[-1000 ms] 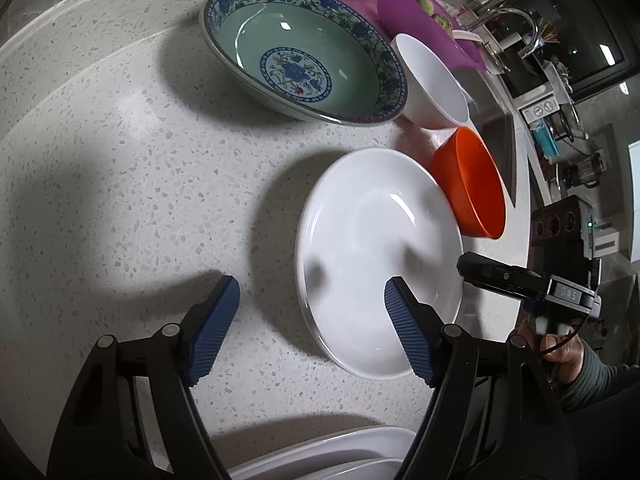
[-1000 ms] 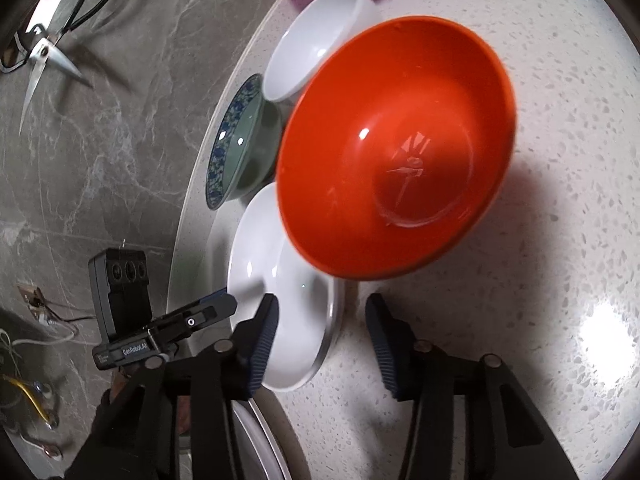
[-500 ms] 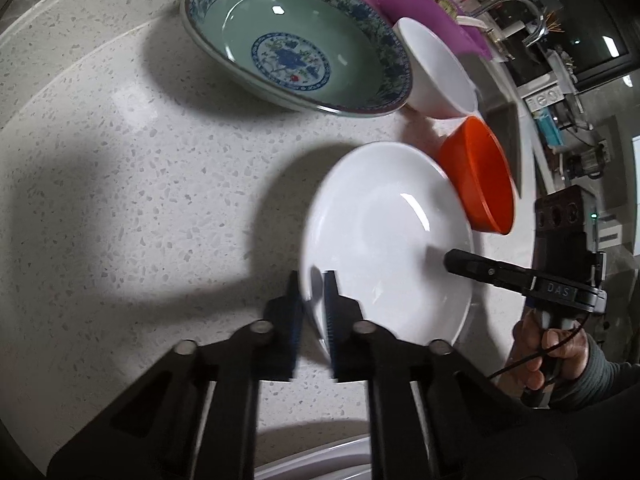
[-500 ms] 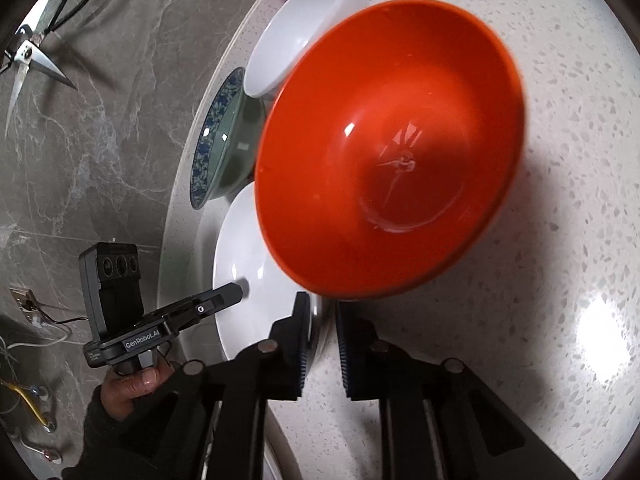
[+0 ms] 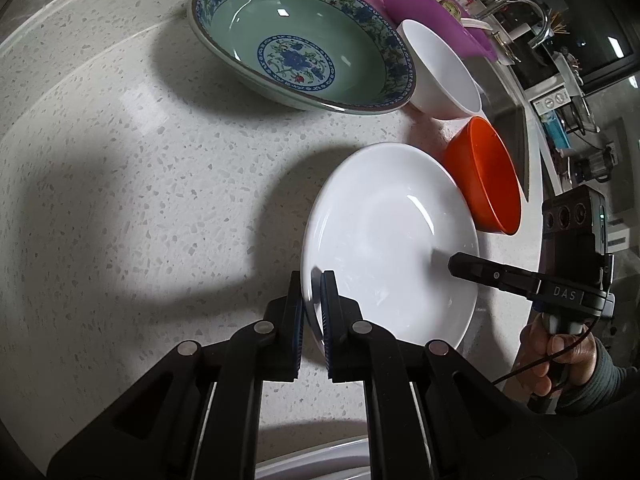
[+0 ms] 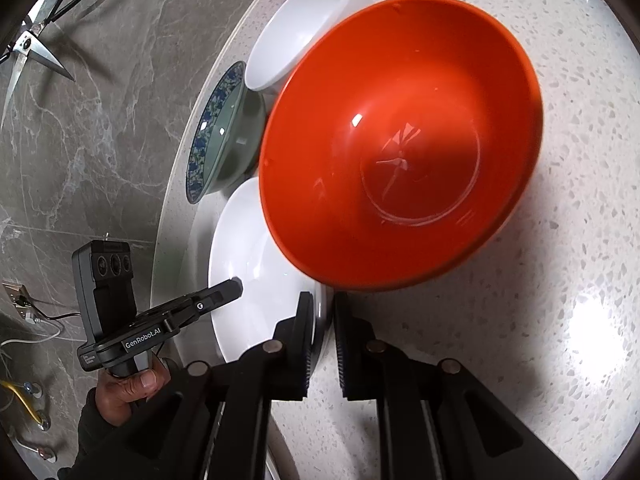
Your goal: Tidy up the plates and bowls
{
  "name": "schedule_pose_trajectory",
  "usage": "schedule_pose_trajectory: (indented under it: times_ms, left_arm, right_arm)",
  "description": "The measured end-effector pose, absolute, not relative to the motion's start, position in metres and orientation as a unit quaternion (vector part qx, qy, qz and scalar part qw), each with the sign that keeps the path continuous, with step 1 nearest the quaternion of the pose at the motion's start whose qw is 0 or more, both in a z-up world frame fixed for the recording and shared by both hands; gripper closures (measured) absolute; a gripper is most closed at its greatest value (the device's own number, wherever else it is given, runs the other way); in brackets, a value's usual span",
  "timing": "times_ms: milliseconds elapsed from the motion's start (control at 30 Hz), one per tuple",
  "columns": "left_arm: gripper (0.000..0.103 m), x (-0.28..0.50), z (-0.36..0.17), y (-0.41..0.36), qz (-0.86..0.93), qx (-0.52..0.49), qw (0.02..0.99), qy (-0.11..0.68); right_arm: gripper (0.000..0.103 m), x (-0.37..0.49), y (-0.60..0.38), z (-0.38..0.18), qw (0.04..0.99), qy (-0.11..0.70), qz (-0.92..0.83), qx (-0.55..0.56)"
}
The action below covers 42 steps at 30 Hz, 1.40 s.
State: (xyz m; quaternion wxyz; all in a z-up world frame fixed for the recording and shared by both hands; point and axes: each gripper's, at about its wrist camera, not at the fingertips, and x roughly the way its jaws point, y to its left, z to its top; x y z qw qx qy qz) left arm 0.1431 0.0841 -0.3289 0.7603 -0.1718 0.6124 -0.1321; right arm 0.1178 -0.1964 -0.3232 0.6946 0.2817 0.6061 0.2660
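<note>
A white plate [image 5: 384, 236] lies on the speckled counter, also in the right wrist view [image 6: 256, 280]. My left gripper [image 5: 313, 280] is shut on its near left rim. My right gripper [image 6: 322, 308] is shut on its opposite rim, and shows in the left wrist view [image 5: 456, 262] at the plate's right side. An orange bowl [image 6: 400, 144] sits just beyond the plate [image 5: 486, 176]. A small white bowl [image 5: 440, 72] and a blue-patterned green bowl [image 5: 300, 40] stand farther back.
A purple basin [image 5: 432, 4] stands at the back by a sink faucet [image 5: 520, 12]. Another white dish rim [image 5: 320, 464] shows below my left gripper. The counter edge [image 6: 176, 200] drops to a grey floor with scissors [image 6: 28, 44].
Both grippers have closed from open onto opposite rims of the white plate. The left gripper shifted right toward the plate's edge; the right moved closer to the orange bowl.
</note>
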Motion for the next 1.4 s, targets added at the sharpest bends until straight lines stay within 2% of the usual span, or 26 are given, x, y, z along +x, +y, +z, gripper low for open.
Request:
schedule_pose_trajectory:
  times_ms: [367,800,1100,1400]
  left_arm:
    - [0.097,0.136,-0.311,0.085,-0.125,-0.176,0.762,0.61]
    - [0.097,0.111,-0.249,0.082,-0.12,-0.177,0.783,0.584]
    - [0.097,0.069,-0.221,0.094,-0.094,-0.189,0.797,0.566]
    - [0.096,-0.001,-0.223,0.12,-0.054,-0.227,0.796,0.559]
  right_arm:
    - [0.091,0.119,-0.19,-0.315,0.69,0.606,0.274,0.285]
    - [0.091,0.107,-0.188,-0.26,0.692,0.595,0.296,0.282]
    - [0.091,0.092,-0.175,-0.238,0.69,0.59,0.329,0.26]
    - [0.09,0.067,-0.149,-0.236,0.666,0.609,0.366,0.226]
